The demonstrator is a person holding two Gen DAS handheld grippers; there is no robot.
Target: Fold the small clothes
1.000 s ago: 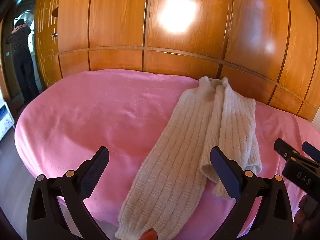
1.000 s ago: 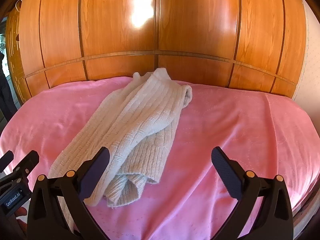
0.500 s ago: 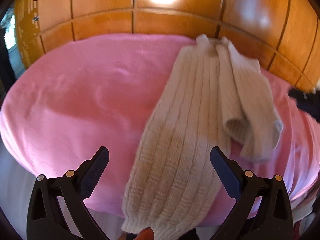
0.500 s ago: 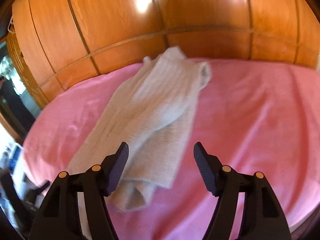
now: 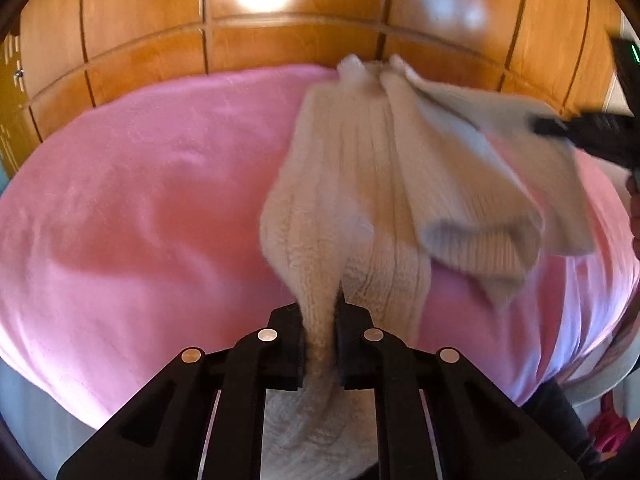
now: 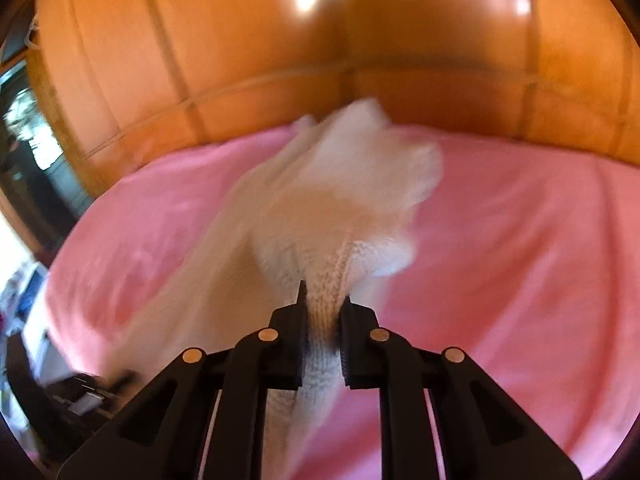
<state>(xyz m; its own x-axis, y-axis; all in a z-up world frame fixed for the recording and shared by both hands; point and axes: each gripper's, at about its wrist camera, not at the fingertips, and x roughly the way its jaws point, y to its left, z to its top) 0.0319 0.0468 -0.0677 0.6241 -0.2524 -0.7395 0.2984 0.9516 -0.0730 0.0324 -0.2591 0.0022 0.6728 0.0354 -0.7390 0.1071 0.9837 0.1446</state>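
One cream knit garment (image 5: 360, 168) lay on the pink bed (image 5: 140, 200), and two grippers held it. The left gripper (image 5: 319, 336) pinched its near end between its fingers; the right gripper (image 6: 323, 332) pinched another bunched part. Its long axis ran from the grippers toward the wooden wall (image 5: 300, 40). The right view was blurred, and the garment's near end was cut off.

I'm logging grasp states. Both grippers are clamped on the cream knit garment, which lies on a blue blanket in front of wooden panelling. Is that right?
Not quite: the blanket is pink, not blue, as both wrist views show. The rest holds: the left gripper and right gripper are each shut on the cream knit garment, with wooden panelling behind.
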